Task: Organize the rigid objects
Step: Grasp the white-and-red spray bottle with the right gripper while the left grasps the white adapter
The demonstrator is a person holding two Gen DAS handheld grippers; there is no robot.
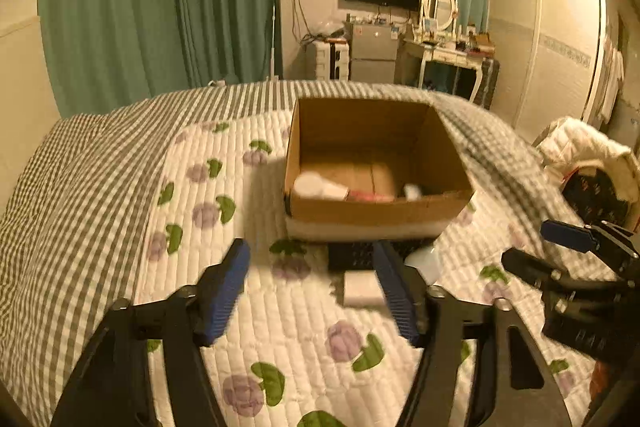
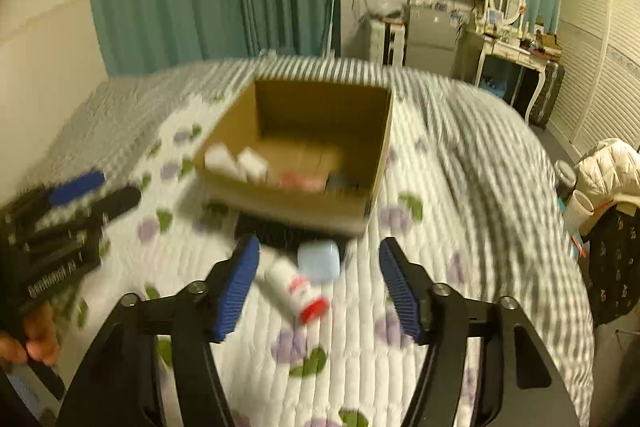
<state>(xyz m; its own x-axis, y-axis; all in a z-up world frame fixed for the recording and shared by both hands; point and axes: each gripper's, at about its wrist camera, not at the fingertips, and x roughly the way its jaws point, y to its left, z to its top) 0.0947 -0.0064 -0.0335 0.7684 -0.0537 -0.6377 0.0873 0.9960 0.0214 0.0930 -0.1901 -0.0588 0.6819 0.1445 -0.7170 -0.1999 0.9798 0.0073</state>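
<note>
1. The step in hand looks like picking up the next loose item from the bed (image 1: 100, 187) and putting it in the cardboard box (image 1: 372, 215), which sits at 12 o'clock from both tongs and already holds a few bottles and packets.
2. Loose items lie just in front of the box: a white bottle with a red cap (image 2: 292, 287), a pale blue case (image 2: 319, 261), a small white block (image 1: 362, 289), and a dark flat thing (image 1: 354, 255) partly under the box edge.
3. To do it well, I would centre the bottle between the pads, grip across its body rather than the cap, and lift clear of the box wall before letting go.
4. The right tongs (image 2: 318, 285) stand open, holding nothing; the bottle lies between the blue pads, touching neither as far as the blur shows.
5. The left tongs (image 1: 312, 291) are open and empty too, with the white block just inside its 3 o'clock finger.
6. Both views are smeared, so small contacts cannot be confirmed.
</note>
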